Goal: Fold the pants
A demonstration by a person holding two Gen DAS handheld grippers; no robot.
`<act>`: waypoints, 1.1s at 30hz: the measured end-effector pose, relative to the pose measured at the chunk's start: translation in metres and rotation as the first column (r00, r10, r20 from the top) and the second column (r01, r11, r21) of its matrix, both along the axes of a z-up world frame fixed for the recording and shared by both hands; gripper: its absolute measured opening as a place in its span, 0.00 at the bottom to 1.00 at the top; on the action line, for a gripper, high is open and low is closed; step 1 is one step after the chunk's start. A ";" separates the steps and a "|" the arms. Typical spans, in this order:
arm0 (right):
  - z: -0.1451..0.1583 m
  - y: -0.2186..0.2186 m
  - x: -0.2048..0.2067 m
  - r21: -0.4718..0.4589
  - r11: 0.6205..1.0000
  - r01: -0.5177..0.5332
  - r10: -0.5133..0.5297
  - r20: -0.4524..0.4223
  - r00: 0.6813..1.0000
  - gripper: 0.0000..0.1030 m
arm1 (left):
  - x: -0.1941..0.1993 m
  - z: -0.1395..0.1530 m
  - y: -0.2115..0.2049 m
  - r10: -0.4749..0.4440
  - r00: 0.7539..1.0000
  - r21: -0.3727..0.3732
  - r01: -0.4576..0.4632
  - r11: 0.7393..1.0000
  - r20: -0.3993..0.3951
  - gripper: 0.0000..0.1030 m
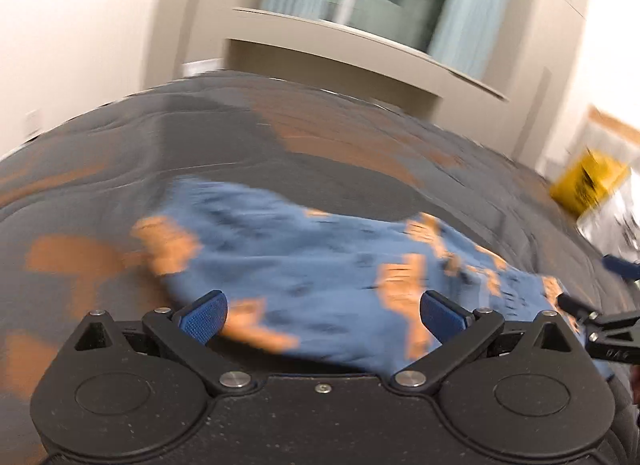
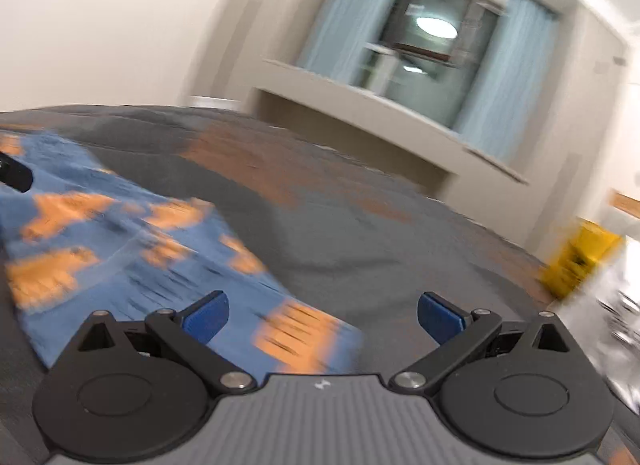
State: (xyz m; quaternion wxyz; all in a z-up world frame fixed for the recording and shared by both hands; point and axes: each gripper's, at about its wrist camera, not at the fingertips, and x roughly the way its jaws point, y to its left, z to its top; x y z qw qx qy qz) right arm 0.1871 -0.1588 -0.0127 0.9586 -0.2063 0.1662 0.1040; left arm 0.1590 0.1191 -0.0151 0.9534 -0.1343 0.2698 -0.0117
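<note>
The blue pants patterned with orange patches (image 1: 304, 265) are seen lying in a rumpled, partly gathered heap on a dark grey bedcover with rust-orange blotches (image 1: 224, 137). In the left wrist view the heap is spread just ahead of the left gripper (image 1: 323, 315), whose blue-padded fingers (image 1: 202, 319) are held wide apart above the cloth; nothing is pinched between the pads. At the right edge of that view the black fingertip of the right gripper (image 1: 612, 335) is seen close beside the right end of the heap; whether the cloth is touched there cannot be told.

In the right wrist view the same pants (image 2: 120, 249) are shown to the left, a flat corner of the fabric reaching under and between the fingers of the right gripper (image 2: 323, 315). Its jaws are likewise spread wide, with no cloth caught by the blue pads (image 2: 206, 319). A black tip, taken to be part of the left gripper (image 2: 14, 175), is glimpsed at the left edge over the pants.

Beyond the bed, a beige window ledge (image 2: 384, 105) is seen beneath a dark window framed by pale blue curtains (image 2: 344, 13). A yellow box-like object (image 2: 576, 265) is seen at the bed's far right side, too blurred for detail. Both views are smeared by motion blur.
</note>
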 end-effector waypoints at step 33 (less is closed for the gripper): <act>-0.008 0.054 0.022 0.133 0.984 -0.116 0.125 -0.065 0.990 1.00 | 0.031 -0.027 0.085 0.082 0.996 -0.263 -0.071 0.962 0.033 0.99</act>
